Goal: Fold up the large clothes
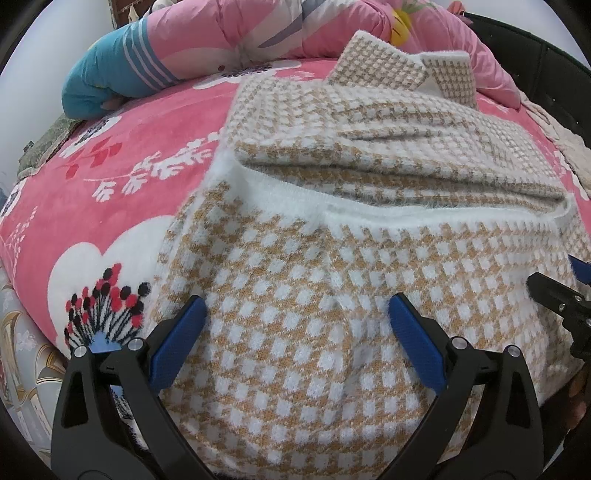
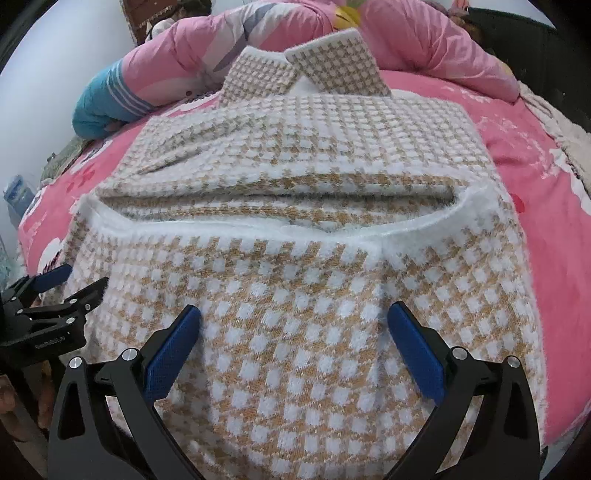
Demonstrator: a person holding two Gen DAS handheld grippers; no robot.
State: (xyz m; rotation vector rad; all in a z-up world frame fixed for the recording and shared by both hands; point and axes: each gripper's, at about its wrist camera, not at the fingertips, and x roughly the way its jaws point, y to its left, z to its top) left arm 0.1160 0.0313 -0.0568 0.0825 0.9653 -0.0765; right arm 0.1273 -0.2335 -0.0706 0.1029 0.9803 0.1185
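Item: fuzzy tan-and-white checked knit sweater [image 1: 332, 295], centre frame, on pink floral bed blanket [image 1: 110, 166]. Lower half already folded up. Left gripper [image 1: 297, 339] and right gripper [image 2: 293, 339]: wide open, empty. Next, likely: grasp near edge, fold again.

A bed with a pink floral blanket [image 1: 122, 192] carries the checked sweater [image 1: 295, 295] near, pink quilt [image 1: 258, 33] far

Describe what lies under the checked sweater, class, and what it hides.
The checked sweater lies on a pink floral blanket, visible around it. Its near part is folded over its own lower layers. Whatever the blanket shows beneath the sweater is covered. Both grippers, left and right, are open above it.
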